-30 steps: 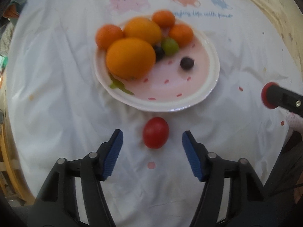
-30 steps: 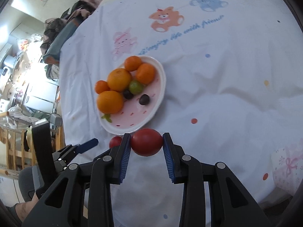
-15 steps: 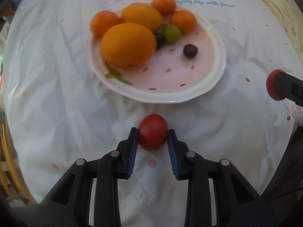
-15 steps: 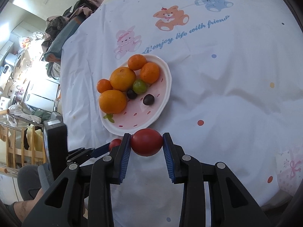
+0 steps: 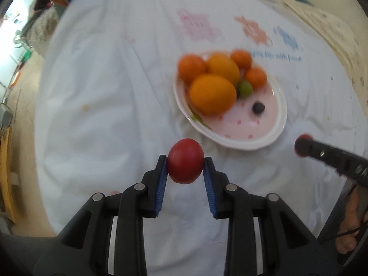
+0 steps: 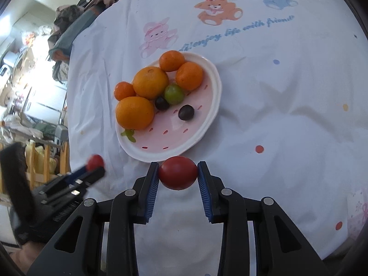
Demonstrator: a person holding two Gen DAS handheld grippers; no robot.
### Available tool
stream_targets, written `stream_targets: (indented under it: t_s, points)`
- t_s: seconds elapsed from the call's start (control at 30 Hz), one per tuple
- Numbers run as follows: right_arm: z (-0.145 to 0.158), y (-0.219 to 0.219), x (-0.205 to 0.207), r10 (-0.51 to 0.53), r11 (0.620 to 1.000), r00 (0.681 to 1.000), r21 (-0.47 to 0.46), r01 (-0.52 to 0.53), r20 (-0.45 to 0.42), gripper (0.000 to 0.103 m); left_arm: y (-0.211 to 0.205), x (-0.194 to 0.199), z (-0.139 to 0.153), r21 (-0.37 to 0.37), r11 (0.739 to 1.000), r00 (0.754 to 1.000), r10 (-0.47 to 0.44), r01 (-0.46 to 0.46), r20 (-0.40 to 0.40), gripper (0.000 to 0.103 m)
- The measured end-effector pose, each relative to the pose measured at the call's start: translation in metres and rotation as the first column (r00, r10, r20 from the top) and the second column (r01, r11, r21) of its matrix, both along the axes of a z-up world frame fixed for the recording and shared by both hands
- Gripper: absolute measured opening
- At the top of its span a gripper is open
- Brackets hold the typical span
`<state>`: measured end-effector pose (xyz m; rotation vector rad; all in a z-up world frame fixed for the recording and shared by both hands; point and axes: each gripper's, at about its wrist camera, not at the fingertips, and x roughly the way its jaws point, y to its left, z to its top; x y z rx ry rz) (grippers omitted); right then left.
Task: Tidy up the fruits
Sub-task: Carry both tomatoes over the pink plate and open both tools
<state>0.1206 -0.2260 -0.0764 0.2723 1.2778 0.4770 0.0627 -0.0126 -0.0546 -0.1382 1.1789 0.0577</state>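
My left gripper [image 5: 185, 169] is shut on a small red tomato [image 5: 185, 161], held above the white cloth, down and left of the pink plate [image 5: 250, 140]. My right gripper [image 6: 177, 172] is shut on a second red tomato [image 6: 177, 172], just below the near rim of the plate [image 6: 161, 156]. The plate carries several oranges [image 6: 150, 82], a green grape [image 6: 174, 93] and two dark grapes [image 6: 186, 112]. The left gripper with its tomato [image 6: 95, 161] shows at lower left in the right wrist view. In the left wrist view, the right gripper's side [image 5: 331, 156] comes in from the right.
A white tablecloth [image 6: 276, 92] printed with bears and blue lettering covers the table. The table's left edge [image 5: 39, 138] drops to the floor. Clothes and household clutter [image 6: 69, 23] lie beyond the far left corner. A person's hand [image 5: 349, 220] shows at lower right.
The left gripper closed on the red tomato on the cloth and lifted it, drawing back and left from the plate. The right gripper kept its tomato and shifted slightly toward the plate.
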Motion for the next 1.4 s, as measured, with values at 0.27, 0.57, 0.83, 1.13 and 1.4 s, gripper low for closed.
stream_targets:
  t_s: [0.27,0.57,0.83,1.13,1.4]
  points:
    - [0.035,-0.009,0.004,-0.048,0.989,0.995,0.142,0.035,0.092,0.036,0.009,0.006,0.052,-0.002,1.000,0.992,0.021,-0.021,0.128,0.027]
    - [0.052,-0.021,0.040,-0.096,0.977,0.986,0.201,0.067,0.137,0.036,0.007,0.039,0.066,-0.004,0.999,0.989,-0.033,0.034,0.141,0.027]
    - [0.028,-0.016,0.077,-0.074,0.987,0.994,0.146,0.061,0.084,0.036,-0.007,0.069,0.032,-0.063,0.998,0.998,-0.022,0.026,0.061,0.027]
    - [0.002,-0.011,0.098,-0.059,0.992,0.998,0.112,0.059,0.001,0.036,-0.035,0.075,-0.003,-0.105,0.992,0.997,-0.075,0.072,-0.027,0.027]
    - [-0.020,-0.007,0.099,-0.052,0.995,0.996,0.079,0.058,-0.078,0.036,-0.052,0.078,-0.024,-0.132,0.986,0.989,-0.113,0.100,-0.095,0.028]
